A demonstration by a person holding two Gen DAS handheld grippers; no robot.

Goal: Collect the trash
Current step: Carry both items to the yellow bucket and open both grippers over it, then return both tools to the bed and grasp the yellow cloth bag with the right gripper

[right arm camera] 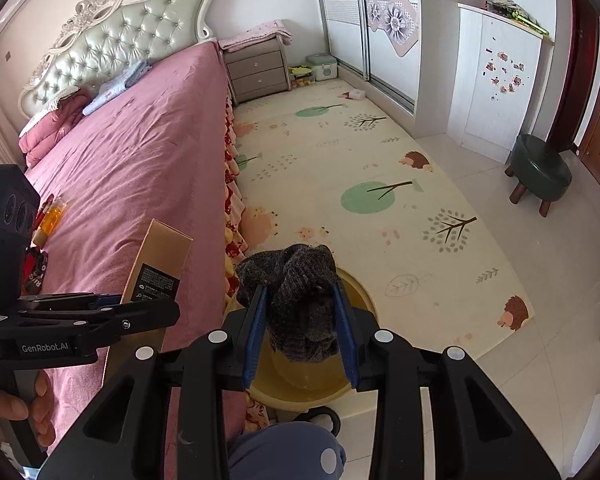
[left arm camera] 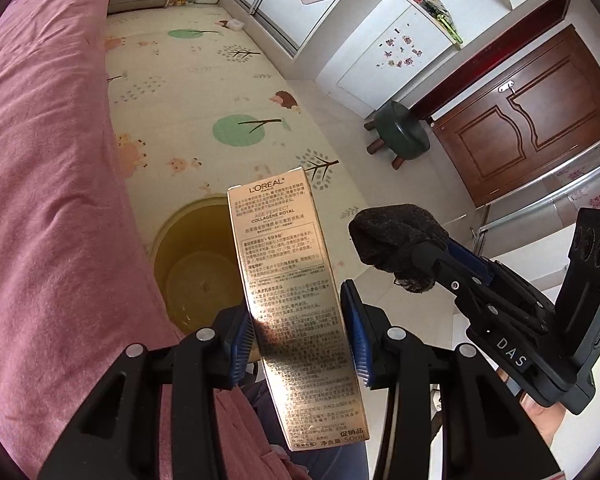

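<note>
- The left gripper (left arm camera: 300, 344) is closed on a tall gold box (left arm camera: 288, 280) (L'Oréal printed at its top), gripping it on both long sides near the lower half, so the box stands up between the blue pads.
- The right gripper (right arm camera: 300, 332) is clamped on a bunched dark grey sock (right arm camera: 296, 304), which bulges out above the fingers.
- A yellow bin (left arm camera: 196, 264) sits on the floor just beside the bed; in the left wrist view it lies beyond and left of the box, and in the right wrist view it is directly under the sock.
- The bed (right arm camera: 140, 152) with its pink cover fills the left side; a small orange bottle (right arm camera: 52, 216) lies on it.
- A green stool (right arm camera: 540, 172) stands far right, near the brown door (left arm camera: 532, 120).
</note>
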